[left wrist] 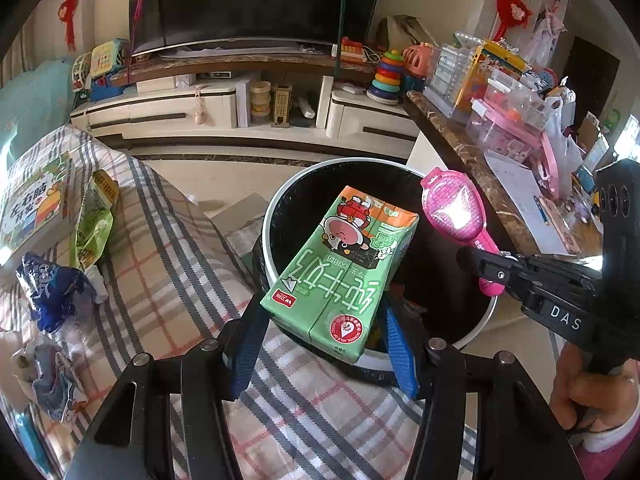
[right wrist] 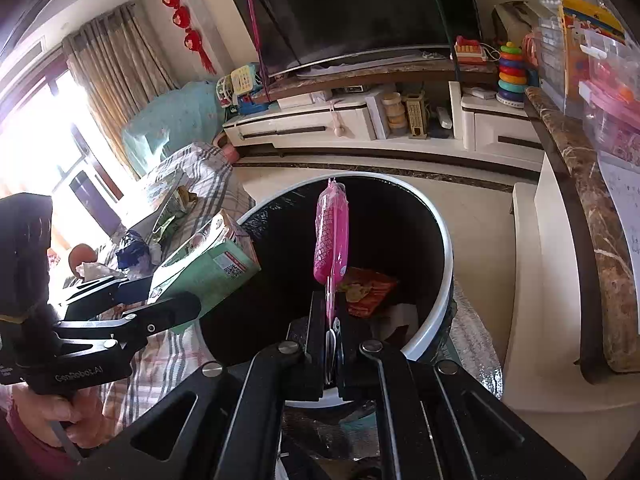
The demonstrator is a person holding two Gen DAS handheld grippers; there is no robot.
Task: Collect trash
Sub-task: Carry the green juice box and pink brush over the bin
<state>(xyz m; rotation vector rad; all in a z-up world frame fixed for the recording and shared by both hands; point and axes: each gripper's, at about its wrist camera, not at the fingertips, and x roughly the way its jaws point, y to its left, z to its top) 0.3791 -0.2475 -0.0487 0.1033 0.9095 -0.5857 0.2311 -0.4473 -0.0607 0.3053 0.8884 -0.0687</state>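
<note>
My left gripper (left wrist: 324, 320) is shut on a green milk carton (left wrist: 344, 264) and holds it over the near rim of a black trash bin with a white rim (left wrist: 276, 208). The carton also shows in the right wrist view (right wrist: 208, 268). My right gripper (right wrist: 332, 320) is shut on a pink plastic wrapper (right wrist: 331, 236) and holds it upright over the bin (right wrist: 444, 248). The wrapper shows in the left wrist view (left wrist: 456, 212) at the bin's right side. Red and white trash (right wrist: 368, 288) lies inside the bin.
A plaid-covered surface (left wrist: 168, 264) lies left of the bin, with a green snack bag (left wrist: 92, 224), a blue crumpled wrapper (left wrist: 48, 292), a book (left wrist: 32, 204) and paper scraps. A marble counter (left wrist: 480, 176) with boxes stands right. A TV stand (left wrist: 248, 112) is behind.
</note>
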